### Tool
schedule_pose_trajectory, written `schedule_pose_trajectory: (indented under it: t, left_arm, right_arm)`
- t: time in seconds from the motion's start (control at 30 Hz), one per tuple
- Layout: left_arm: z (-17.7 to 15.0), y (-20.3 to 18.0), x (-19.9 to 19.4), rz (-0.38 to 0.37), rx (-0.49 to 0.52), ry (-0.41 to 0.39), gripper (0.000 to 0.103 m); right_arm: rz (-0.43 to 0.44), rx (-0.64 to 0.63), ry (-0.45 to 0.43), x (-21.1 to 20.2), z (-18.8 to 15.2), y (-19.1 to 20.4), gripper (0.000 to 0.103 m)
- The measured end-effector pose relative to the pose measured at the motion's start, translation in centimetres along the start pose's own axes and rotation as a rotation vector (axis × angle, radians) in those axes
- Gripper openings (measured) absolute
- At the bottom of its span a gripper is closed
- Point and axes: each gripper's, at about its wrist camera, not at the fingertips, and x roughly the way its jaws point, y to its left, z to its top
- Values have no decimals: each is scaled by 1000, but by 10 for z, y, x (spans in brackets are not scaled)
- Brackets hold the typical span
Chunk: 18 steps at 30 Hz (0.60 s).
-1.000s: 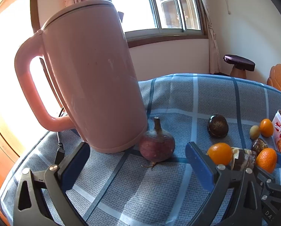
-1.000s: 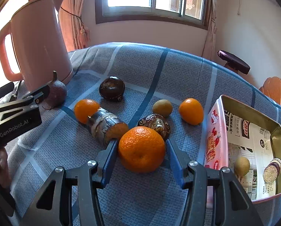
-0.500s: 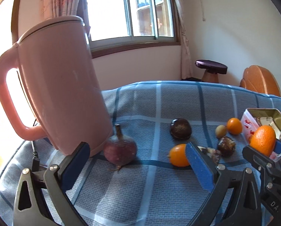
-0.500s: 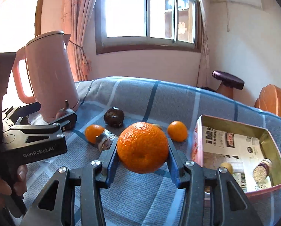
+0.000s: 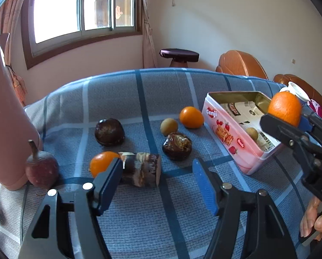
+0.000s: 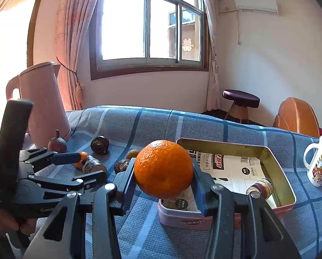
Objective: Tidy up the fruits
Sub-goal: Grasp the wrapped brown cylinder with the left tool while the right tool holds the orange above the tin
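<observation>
The right gripper squeezes a big orange in its jaws and holds it up over the near edge of the pink tin. The left gripper has its jaws closing with nothing between them. It sits low over the table. A small orange and a brown roll lie at about 12 o'clock from it.
</observation>
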Motion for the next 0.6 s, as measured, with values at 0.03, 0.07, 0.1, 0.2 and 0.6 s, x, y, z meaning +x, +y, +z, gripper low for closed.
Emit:
schedule_pose_trajectory:
  t: [0.03,0.07,0.1,0.2,0.6]
  left_arm:
    - [2,0,3,14,-4,2,68]
    - [4,1,6,17,-12,5,68]
    - [7,2,9,22,-21,10,68]
    - [14,-2,17,27,-6,17,68]
    - [3,10,2,62,-91,22,63]
  right_arm:
    - [2,5,-1,0,1,-1,48]
    - [4,7,-2,0,1,-2,48]
    - [4,7,-4,0,1,-2,48]
    - [7,12,4,2,3,-5,48]
    - [26,33,27,4,3,-9,48]
